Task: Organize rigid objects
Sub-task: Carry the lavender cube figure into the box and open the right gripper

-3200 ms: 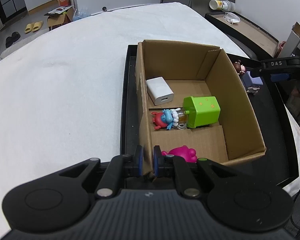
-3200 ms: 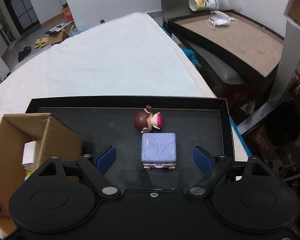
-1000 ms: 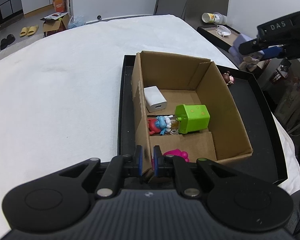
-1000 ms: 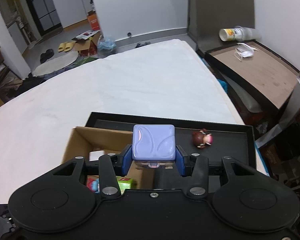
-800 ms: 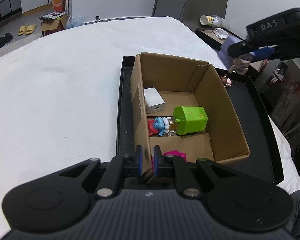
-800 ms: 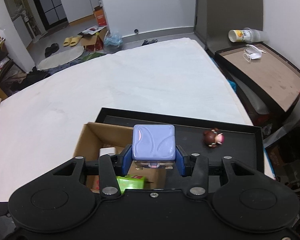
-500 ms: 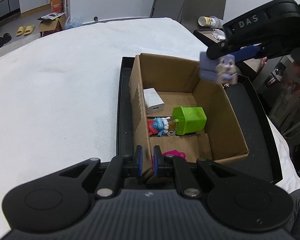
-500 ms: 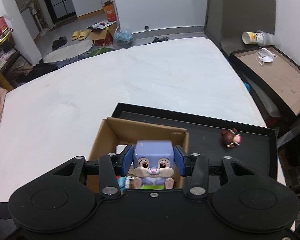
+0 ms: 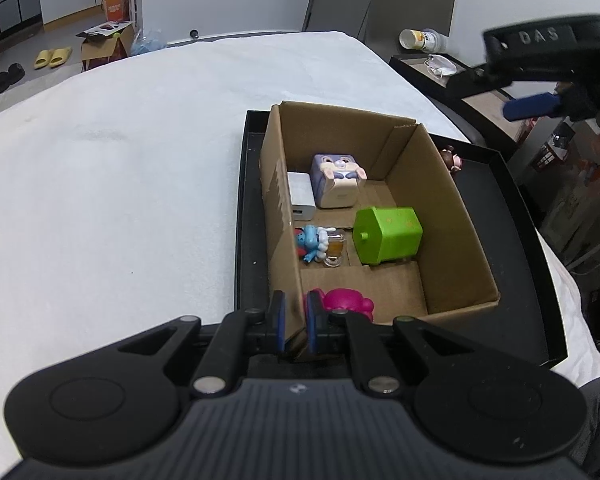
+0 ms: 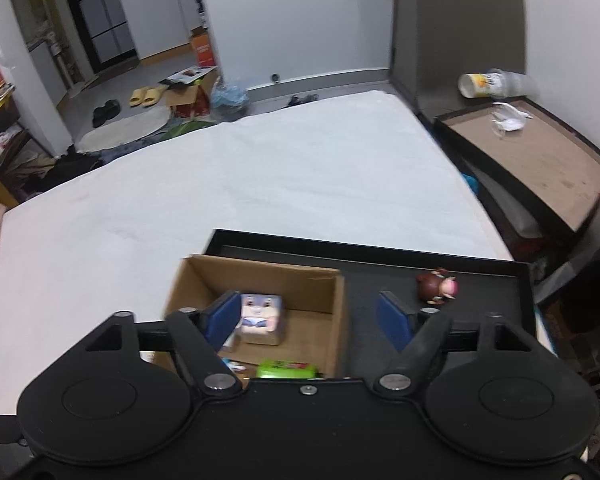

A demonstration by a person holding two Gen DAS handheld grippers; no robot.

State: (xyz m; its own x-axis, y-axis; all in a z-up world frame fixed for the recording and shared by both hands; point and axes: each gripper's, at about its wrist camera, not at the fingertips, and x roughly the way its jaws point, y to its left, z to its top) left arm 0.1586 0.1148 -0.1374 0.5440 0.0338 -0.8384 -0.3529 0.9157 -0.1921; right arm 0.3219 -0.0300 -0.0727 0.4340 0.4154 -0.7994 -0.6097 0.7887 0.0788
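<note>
Right wrist: right tool (image 10: pixel 314 318) agape, empty.

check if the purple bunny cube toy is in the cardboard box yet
In. The purple bunny cube toy lies on the cardboard box floor beside the white charger.

Both devices are showing matte black housings with two round discs and silver screws at the linkage pivots. The left gripper (image 9: pixel 295 327) and right gripper (image 10: pixel 314 316) are wearing blue pads; the right gripper's side is showing pale "DAS" lettering.
</note>
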